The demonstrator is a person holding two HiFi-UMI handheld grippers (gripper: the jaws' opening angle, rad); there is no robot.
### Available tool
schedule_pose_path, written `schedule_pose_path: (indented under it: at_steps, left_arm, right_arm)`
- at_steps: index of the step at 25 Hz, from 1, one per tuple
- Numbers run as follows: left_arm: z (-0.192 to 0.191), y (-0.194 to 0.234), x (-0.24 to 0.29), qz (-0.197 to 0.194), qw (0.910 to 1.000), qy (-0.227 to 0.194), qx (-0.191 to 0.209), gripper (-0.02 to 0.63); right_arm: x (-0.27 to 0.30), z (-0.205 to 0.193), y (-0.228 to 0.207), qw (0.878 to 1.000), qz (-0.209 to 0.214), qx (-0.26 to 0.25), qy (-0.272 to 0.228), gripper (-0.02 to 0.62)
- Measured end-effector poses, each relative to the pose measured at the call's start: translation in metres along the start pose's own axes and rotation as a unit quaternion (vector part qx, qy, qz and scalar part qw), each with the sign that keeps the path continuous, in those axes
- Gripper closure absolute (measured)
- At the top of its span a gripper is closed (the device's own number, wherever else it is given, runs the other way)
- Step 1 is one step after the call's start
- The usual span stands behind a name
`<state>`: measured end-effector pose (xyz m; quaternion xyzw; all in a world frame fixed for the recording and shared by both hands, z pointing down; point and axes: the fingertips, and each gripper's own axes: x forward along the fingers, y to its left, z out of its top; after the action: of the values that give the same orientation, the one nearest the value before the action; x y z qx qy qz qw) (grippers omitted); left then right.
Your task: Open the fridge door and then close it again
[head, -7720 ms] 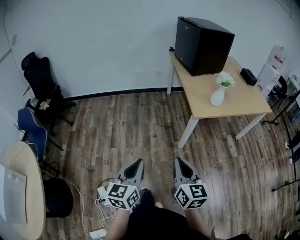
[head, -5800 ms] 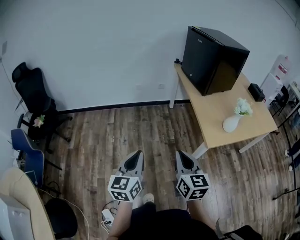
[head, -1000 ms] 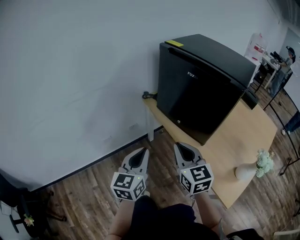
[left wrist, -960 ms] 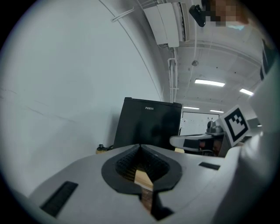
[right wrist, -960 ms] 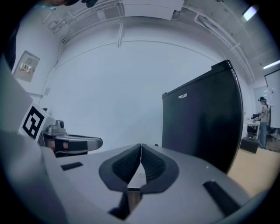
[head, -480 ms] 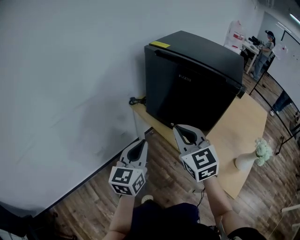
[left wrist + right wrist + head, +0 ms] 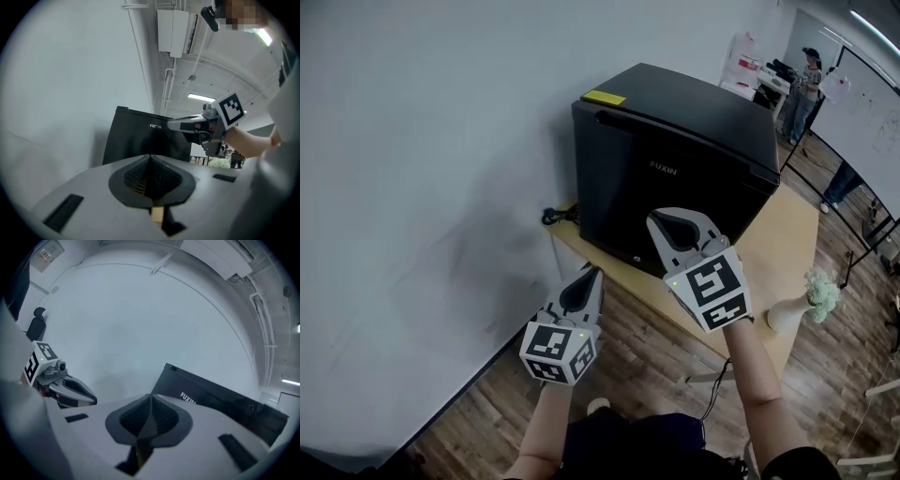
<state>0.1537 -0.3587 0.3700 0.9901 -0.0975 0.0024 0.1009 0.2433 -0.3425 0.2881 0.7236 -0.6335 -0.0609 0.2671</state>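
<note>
Closing in now: against the plain white wall (image 7: 422, 169), the left tongs (image 7: 591, 278) hang low by the table edge, with their ribbed black pads pressed together on nothing. The matt black boxy fridge (image 7: 703, 117), small and far across the room seconds ago, now fills the middle of the head view. Its smooth flat door (image 7: 623, 192) sits flush and shut. The right tongs (image 7: 666, 223) have lifted in front of that door, also closed and empty, and look short of touching it. Opening has not begun, though the reach looks close. The fridge stands on the pale wooden table (image 7: 783, 234), and a glossy white vase of flowers (image 7: 789, 314) stands far right.
</note>
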Motion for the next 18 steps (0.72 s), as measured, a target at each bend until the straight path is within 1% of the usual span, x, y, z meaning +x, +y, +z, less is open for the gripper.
schedule_pose_path:
  at_steps: [2,4,10,14,18]
  left_arm:
    - [0.004,0.003,0.006,-0.010,1.0000,0.000,0.002,0.600]
    - [0.009,0.006,0.013,-0.018,0.9998,-0.001,0.006,0.600]
    - [0.024,0.013,0.026,-0.038,0.9991,-0.009,0.015,0.600]
    - [0.032,0.015,0.031,-0.046,0.9987,-0.011,0.019,0.600]
    - [0.036,0.015,0.033,-0.051,0.9984,-0.011,0.021,0.600]
  right_arm:
    - [0.006,0.008,-0.009,1.000,-0.008,-0.013,0.005,0.601]
    - [0.013,0.015,-0.018,1.000,-0.014,-0.024,0.011,0.584]
    - [0.031,0.025,-0.041,0.996,-0.015,-0.070,0.052,0.482]
    - [0.041,0.023,-0.053,0.991,-0.020,-0.100,0.086,0.434]
    - [0.047,0.031,-0.064,0.986,-0.031,-0.126,0.101,0.420]
